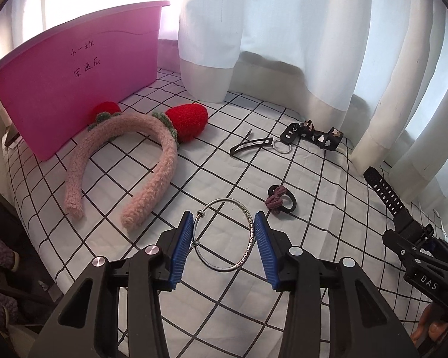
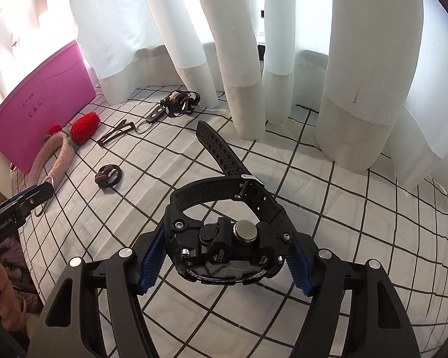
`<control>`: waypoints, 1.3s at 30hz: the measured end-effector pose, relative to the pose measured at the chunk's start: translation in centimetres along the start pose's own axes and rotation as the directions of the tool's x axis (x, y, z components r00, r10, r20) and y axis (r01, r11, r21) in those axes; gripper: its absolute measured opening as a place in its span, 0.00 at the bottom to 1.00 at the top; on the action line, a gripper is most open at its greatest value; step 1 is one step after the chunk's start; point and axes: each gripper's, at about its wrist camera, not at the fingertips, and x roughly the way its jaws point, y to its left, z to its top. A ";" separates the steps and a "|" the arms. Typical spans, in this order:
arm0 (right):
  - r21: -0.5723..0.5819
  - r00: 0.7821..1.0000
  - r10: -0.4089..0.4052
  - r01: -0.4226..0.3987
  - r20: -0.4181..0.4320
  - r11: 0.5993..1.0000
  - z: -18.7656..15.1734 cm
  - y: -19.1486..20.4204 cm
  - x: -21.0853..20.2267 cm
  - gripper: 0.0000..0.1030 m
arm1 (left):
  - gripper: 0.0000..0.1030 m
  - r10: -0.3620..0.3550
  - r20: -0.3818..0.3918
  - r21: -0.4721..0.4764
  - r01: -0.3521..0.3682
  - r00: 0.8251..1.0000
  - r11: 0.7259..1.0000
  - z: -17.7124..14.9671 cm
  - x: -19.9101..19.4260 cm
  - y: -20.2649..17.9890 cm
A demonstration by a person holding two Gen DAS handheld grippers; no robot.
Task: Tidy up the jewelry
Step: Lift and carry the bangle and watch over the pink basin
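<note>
My left gripper (image 1: 224, 215) is shut on a thin silver bangle (image 1: 224, 269), its blue pads (image 1: 182, 247) pressing both sides of the ring just above the checked cloth (image 1: 194, 179). My right gripper (image 2: 228, 235) is shut on the case of a black digital watch (image 2: 224, 250), whose perforated strap (image 2: 218, 146) trails away over the cloth. The watch strap (image 1: 383, 192) and the right gripper body (image 1: 418, 247) show at the right edge of the left wrist view. The left gripper (image 2: 33, 197) shows at the left edge of the right wrist view.
A pink bin (image 1: 74, 89) stands at the back left. In front of it lies a fuzzy pink headband (image 1: 164, 161) with red strawberries. A dark hair clip (image 1: 251, 146), a black strap with a ring (image 1: 310, 134) and a hair tie (image 1: 279, 200) lie farther back. White curtains (image 1: 283, 44) close off the rear.
</note>
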 end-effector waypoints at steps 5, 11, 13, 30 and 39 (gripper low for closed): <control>-0.023 0.999 0.034 -0.033 0.030 0.999 1.7 1.2 -2.0 0.65 | 0.40 -0.005 0.039 -0.021 0.006 0.999 1.000 1.1 -2.3 0.5; -0.083 0.990 0.109 -0.102 0.092 0.991 4.4 3.4 -5.0 0.65 | 0.40 0.030 0.113 -0.052 -0.024 0.993 0.998 3.0 -6.3 1.8; -0.108 0.984 0.142 -0.130 0.109 0.986 5.3 4.3 -5.9 0.65 | 0.40 0.048 0.138 -0.066 -0.039 0.989 0.997 3.7 -7.8 2.3; -0.311 0.893 0.386 -0.307 0.232 0.899 15.2 17.6 -9.1 0.65 | 0.40 0.192 0.290 -0.202 -0.136 0.938 0.970 10.7 -16.2 12.5; -0.315 0.859 0.446 -0.363 0.252 0.877 21.4 30.1 -6.2 0.65 | 0.40 0.195 0.323 -0.189 -0.138 0.926 0.972 17.4 -15.8 23.7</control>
